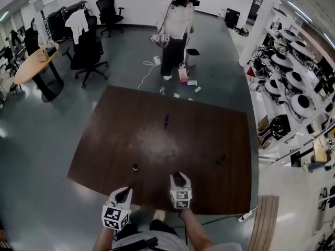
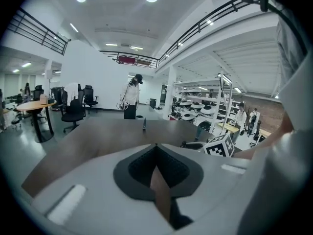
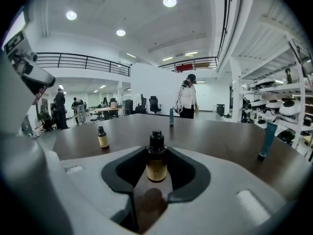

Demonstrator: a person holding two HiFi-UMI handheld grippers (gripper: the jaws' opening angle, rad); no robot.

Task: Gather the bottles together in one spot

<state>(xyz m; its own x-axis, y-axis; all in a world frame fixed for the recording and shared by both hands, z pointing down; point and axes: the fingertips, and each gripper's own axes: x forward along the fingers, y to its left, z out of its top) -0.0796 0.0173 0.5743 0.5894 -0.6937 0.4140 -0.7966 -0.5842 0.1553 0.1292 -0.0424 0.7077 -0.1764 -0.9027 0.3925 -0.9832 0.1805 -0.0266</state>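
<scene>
Amber glass, black-capped, one small bottle (image 3: 156, 168) sat clamped in the right gripper (image 3: 156, 152); the left gripper (image 2: 157, 153) was closed, empty. A second amber bottle (image 3: 102, 138) and two slim teal bottles (image 3: 171, 116) (image 3: 266, 140) stood scattered on the dark brown table (image 3: 210, 136): gathering looked barely begun.

Both forearms reach forward toward the near edge of the table (image 1: 157, 135). The left gripper (image 1: 123, 194) sits at that edge, pointing slightly downward, its jaws closed together with nothing between them. The right gripper (image 1: 179, 180) is beside it, farther in over the table, tilted slightly down, its jaws clamped on a small bottle (image 3: 156, 163).
</scene>
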